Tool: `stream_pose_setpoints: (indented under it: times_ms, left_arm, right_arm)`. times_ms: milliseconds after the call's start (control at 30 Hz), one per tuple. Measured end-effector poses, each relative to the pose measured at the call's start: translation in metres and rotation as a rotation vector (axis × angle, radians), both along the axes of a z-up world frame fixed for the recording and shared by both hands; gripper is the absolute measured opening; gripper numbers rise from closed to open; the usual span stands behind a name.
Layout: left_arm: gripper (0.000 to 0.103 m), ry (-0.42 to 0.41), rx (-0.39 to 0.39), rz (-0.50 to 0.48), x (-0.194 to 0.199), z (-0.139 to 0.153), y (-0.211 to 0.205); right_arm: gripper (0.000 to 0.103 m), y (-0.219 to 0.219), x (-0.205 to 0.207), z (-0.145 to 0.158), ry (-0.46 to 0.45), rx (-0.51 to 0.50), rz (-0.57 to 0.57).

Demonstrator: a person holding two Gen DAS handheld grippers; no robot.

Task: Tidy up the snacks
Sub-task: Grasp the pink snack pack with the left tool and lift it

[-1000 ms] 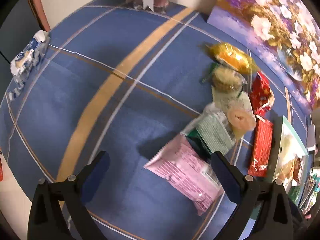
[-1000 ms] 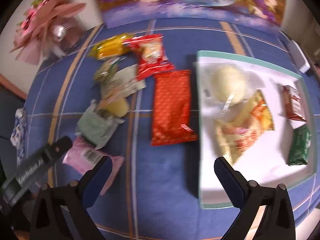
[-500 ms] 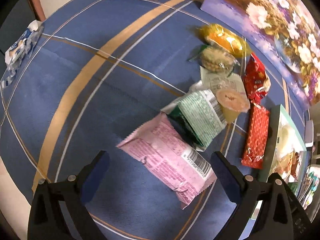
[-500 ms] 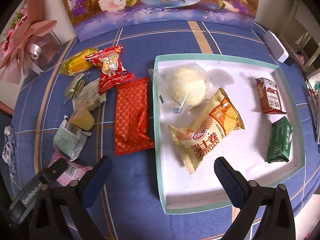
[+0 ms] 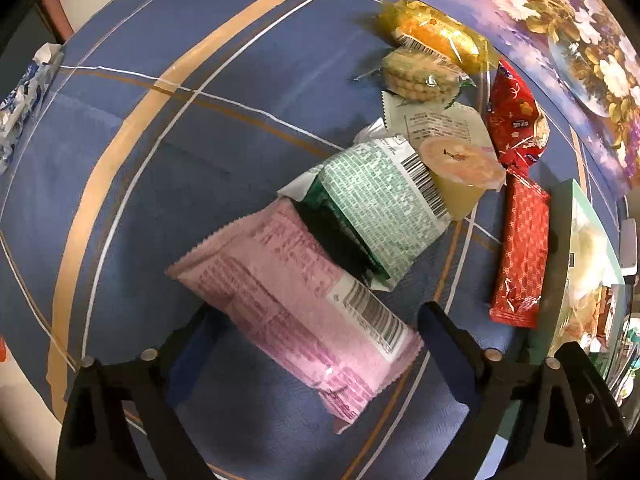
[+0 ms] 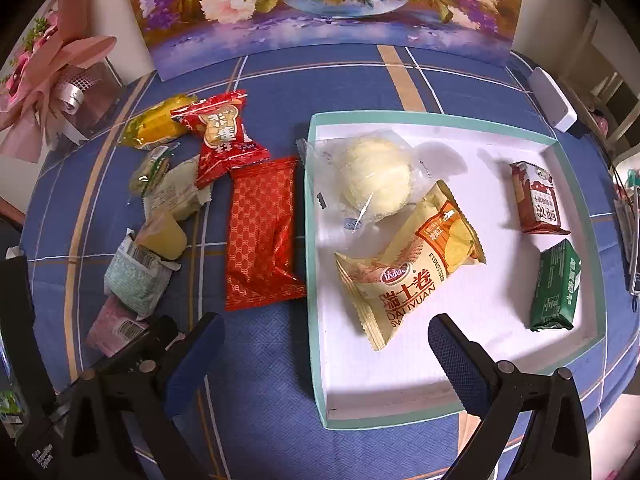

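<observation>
A pink snack packet point(image 5: 296, 304) lies flat on the blue cloth between the fingers of my left gripper point(image 5: 320, 344). Its jaws are closing around the packet, and the pads stand at its edges without squeezing it. A green-and-white packet point(image 5: 384, 208) overlaps the pink packet's far end, with a jelly cup point(image 5: 460, 172) resting on it. In the right wrist view the pink packet point(image 6: 116, 324) lies under the left gripper's black body. My right gripper point(image 6: 326, 360) hangs open above the front left wall of the white tray point(image 6: 400, 118), holding nothing.
Left of the tray lie a long red packet point(image 6: 260, 236), a red candy packet point(image 6: 220, 136) and a yellow packet point(image 6: 156, 124). The tray holds a bun point(image 6: 376, 176), a chips bag point(image 6: 412, 264) and two small packets. A flower painting point(image 6: 320, 0) and a pink bouquet point(image 6: 52, 76) stand at the back.
My left gripper has come down and forward over the pink packet, which now sits between its fingers; the jaws have narrowed a little. My right gripper shifted toward the tray, then stayed still.
</observation>
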State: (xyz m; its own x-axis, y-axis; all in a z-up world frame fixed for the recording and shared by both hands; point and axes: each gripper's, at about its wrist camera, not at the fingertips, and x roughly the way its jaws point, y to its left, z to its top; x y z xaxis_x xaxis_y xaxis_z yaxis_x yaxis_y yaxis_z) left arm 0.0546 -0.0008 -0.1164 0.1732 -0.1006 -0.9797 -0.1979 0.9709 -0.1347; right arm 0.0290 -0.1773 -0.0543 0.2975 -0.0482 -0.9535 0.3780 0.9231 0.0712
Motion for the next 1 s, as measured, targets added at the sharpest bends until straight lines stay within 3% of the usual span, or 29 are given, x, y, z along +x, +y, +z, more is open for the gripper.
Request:
stream_pose_setpoints:
  times_ms: [133,300,467,1000]
  left_arm:
    - [0.069,-0.017,0.026,-0.003,-0.001,0.006,-0.002]
    - [0.066,-0.022,0.000,0.014,0.003,0.007,0.000]
    - [0.045,-0.035,-0.009,0.027,0.001,0.011,0.021]
    - [0.042,-0.051,-0.118,0.048,0.006,0.017,0.056]
  right_arm:
    - [0.103,0.000,0.000,-0.001,0.003,0.002,0.000]
    - [0.103,-0.001,0.000,-0.002,0.006,0.004,-0.006]
    - [0.103,-0.001,0.000,-0.005,0.013,0.005,-0.006]
    - [0.103,0.011,0.009,-0.011,-0.008,0.018,0.045]
